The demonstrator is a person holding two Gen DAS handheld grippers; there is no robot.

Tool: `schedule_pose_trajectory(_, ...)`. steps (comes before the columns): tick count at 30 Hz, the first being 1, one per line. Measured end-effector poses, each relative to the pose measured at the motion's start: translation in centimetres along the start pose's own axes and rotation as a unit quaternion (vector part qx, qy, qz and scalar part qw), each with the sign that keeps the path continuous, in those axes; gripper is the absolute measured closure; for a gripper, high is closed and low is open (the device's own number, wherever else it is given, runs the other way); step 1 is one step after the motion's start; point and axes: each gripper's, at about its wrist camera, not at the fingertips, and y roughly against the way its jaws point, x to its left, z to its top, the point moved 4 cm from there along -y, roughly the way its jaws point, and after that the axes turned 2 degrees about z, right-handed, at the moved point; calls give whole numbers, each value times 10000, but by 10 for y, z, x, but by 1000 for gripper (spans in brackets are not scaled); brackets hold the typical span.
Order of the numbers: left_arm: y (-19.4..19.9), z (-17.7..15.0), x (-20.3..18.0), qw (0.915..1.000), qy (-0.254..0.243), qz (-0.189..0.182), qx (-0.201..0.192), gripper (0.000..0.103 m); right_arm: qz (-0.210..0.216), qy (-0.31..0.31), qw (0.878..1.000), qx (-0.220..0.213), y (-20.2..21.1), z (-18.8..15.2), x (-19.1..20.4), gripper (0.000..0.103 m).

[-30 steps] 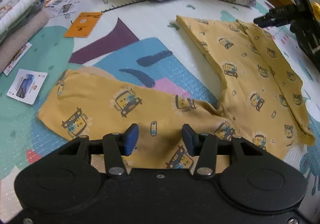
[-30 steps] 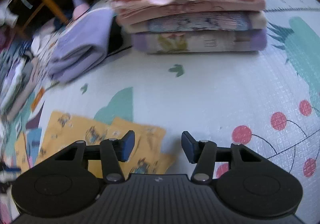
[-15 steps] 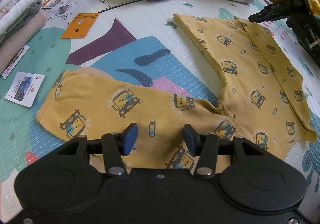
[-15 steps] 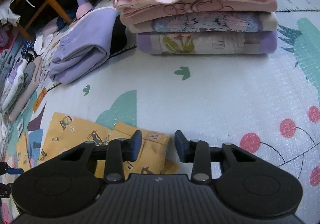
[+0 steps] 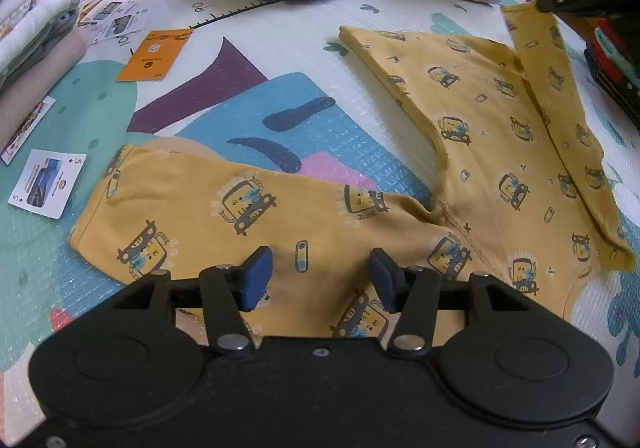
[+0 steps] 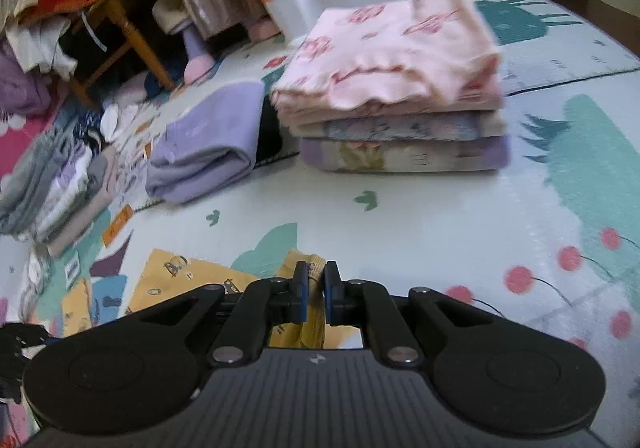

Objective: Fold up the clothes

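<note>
Now the right tool (image 6: 316, 290), jaws just closed, pinches the yellow garment's (image 5: 492, 152) far corner at twelve o'clock, seemingly to carry it over for a fold; the left tool (image 5: 316, 276), jaws just widened and apart, hovers over the sleeve on the play mat (image 5: 280, 32).

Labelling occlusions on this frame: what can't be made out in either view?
- Left wrist: right hand-held gripper cut off by the frame edge; its grip on the yellow pants is unclear there.
- Left wrist: card print too small.
- Right wrist: pants hem mostly hidden behind the gripper body.
- Right wrist: folded stack motion-blurred.
</note>
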Motion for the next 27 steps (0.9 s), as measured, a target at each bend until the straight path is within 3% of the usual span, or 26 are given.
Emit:
schedule_pose_trajectory(10, -2, 1, -4, 10000, -80, 45, 0, 45, -417, -778, 9958, -252, 65, -23, -46, 93)
schedule_pose_trajectory(27, -5, 3, -7, 9997, -191, 96, 69, 42, -811, -1890, 9778, -406, 117, -95, -105, 93)
